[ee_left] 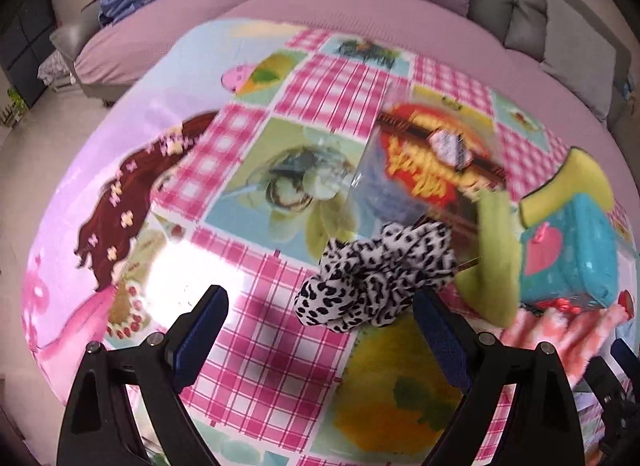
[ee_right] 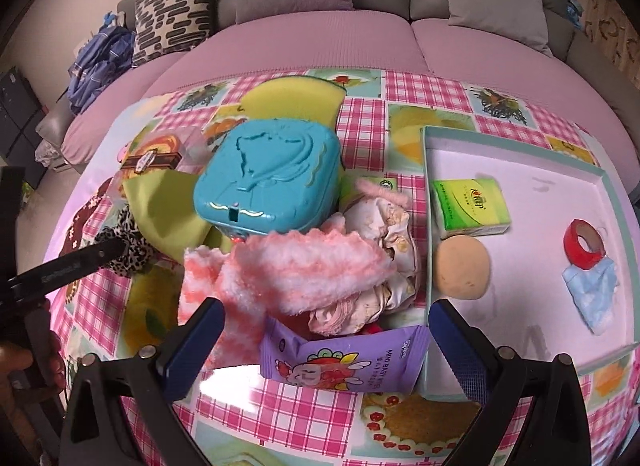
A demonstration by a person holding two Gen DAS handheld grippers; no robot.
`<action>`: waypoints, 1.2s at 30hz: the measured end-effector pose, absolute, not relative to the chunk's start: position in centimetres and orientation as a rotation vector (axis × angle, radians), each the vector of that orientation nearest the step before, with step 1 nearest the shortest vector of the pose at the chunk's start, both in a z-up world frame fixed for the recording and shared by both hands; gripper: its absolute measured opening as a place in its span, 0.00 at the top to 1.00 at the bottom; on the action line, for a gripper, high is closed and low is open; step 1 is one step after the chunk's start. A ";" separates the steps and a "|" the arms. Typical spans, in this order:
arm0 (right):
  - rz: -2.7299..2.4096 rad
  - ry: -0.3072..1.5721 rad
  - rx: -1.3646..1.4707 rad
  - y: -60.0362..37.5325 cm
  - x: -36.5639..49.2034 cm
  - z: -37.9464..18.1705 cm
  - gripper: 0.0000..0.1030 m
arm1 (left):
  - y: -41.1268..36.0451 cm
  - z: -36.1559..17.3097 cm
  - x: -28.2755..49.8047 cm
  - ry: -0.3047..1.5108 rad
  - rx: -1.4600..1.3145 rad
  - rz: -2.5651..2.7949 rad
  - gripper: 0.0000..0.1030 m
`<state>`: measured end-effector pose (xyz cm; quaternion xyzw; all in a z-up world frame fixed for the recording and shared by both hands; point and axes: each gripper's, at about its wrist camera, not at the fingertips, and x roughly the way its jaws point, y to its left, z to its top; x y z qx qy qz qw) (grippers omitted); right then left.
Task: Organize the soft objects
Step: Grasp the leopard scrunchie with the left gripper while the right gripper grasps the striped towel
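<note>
Fingers [ee_left: 208, 330] spread before leopard-print cloth [ee_left: 372, 274], green cloth [ee_left: 492, 254] beside it.

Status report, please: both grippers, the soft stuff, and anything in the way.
Left gripper open near leopard scrunchie. Right gripper open, empty, before pink fuzzy cloth. Turquoise case crowds the pile.

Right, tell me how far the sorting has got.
Done: the tray holds a tissue pack, beige puff, red tape and blue cloth. In hand: nothing; both tongs, left and right, are open. Left: the pink scarf, leopard cloth and green cloth lie outside it.
</note>
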<state>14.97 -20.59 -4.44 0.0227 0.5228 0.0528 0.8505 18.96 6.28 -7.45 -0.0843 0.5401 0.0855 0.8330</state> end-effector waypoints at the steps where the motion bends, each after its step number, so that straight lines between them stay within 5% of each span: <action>1: 0.118 1.101 0.046 -20.4 15.0 -4.5 0.00 | 6.5 -7.9 19.1 1.155 -0.184 0.184 0.09; 11: 0.174 1.126 0.026 -18.9 15.0 -5.3 0.00 | 7.0 -10.3 20.1 1.204 -0.246 0.180 0.10; 18: 0.178 1.135 0.019 -18.5 15.3 -5.9 0.04 | 6.2 -10.3 20.7 1.191 -0.247 0.128 0.47; 25: 0.171 1.141 0.009 -18.5 15.4 -6.2 0.23 | 5.0 -9.8 21.0 1.195 -0.249 0.077 0.69; 27: 0.170 1.140 0.008 -18.5 15.4 -6.2 0.26 | 5.2 -9.6 20.8 1.189 -0.251 0.074 0.70; 32: 0.168 1.129 0.027 -19.0 15.4 -5.7 0.55 | 5.8 -9.0 20.2 1.172 -0.251 0.078 0.71; 36: 0.172 1.123 0.044 -19.4 15.4 -5.4 0.69 | 6.2 -7.8 19.5 1.141 -0.253 0.081 0.71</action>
